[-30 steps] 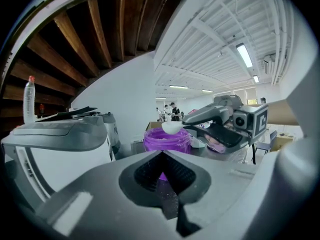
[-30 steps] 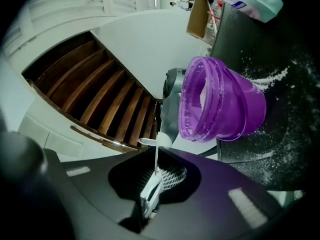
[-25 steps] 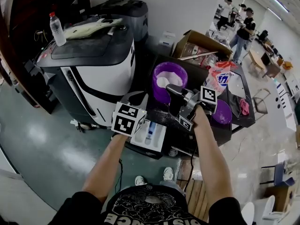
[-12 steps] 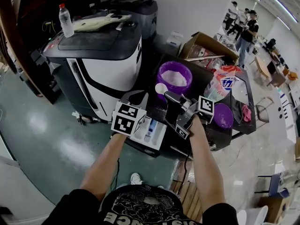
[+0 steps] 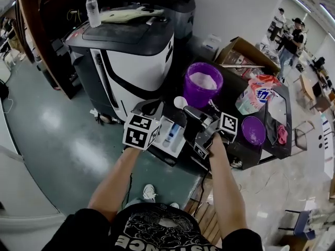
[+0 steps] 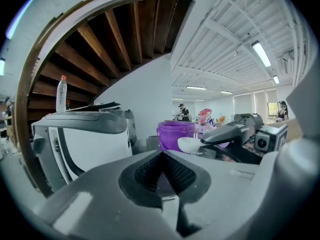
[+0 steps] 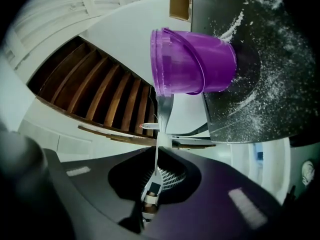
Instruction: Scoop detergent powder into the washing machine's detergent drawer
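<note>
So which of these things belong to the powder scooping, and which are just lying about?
In use: scoop in the right gripper, purple powder bucket, detergent drawer.
Lying about: water bottle, detergent bag, cardboard box, small purple tub.

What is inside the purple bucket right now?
Only white powder, heaped across the purple bucket. It covers the bucket's bottom, so its depth cannot be seen. The scoop is outside, held in the right tongs.

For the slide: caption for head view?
Right hand-held gripper holds white plastic scoop between purple plastic bucket and open white detergent drawer.
</note>
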{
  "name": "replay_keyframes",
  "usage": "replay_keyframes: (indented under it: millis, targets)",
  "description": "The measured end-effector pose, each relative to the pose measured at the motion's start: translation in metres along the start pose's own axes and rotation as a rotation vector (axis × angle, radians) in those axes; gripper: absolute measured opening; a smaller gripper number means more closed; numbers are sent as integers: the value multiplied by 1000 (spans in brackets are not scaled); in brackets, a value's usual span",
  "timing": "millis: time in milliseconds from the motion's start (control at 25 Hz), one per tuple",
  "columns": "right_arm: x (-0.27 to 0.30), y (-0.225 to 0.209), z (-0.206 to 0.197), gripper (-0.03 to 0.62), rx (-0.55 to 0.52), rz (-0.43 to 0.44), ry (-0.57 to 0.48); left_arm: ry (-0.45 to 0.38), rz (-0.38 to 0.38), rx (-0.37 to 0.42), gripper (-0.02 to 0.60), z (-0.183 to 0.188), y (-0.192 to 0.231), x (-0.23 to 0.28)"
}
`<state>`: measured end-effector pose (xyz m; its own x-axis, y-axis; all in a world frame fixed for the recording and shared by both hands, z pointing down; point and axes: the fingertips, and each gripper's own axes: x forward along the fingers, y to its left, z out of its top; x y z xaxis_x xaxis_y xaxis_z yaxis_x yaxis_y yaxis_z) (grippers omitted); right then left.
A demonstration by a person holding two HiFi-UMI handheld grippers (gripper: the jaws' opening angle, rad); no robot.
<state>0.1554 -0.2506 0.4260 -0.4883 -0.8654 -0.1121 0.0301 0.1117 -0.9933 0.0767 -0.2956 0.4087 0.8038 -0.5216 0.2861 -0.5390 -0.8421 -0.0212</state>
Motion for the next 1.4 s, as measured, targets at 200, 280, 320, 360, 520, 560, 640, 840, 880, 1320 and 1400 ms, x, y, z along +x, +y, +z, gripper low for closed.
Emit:
replay_keyframes:
  millis: [200, 280, 320, 360, 520, 560, 640, 840, 880, 1320, 1400]
  targets:
    - [0, -9, -18, 40, -19, -14, 57, 7, 60, -9, 2, -13, 3, -23]
    - [0, -13, -26, 40, -26, -21, 79, 11, 87, -17, 2, -19, 5, -34]
    - [0, -16, -30, 40, -28, -26, 89, 14, 100, -22, 2, -22, 6, -39]
    - [0, -19, -34, 40, -29, -31, 98, 16, 112, -27, 2, -25, 7, -44]
    - [-1, -34, -48, 40, -45, -68, 132, 25, 146, -40, 2, -35, 7, -61]
    - [-2, -38, -50, 40, -51, -77, 138, 28, 154, -43, 2, -38, 7, -64]
    - [-3, -44, -55, 40, -57, -93, 149, 33, 165, -49, 2, -42, 6, -70]
    - [-6, -61, -60, 38, -109, -161, 184, 46, 180, -53, 2, -50, 2, -77]
    - [-7, -65, -61, 38, -125, -178, 192, 49, 181, -53, 2, -52, 1, -78]
    - [-8, -103, -65, 38, -235, -326, 267, 88, 187, -53, 2, -71, -3, -86]
    - [-8, -108, -66, 38, -261, -347, 287, 92, 194, -58, 2, -73, 0, -88]
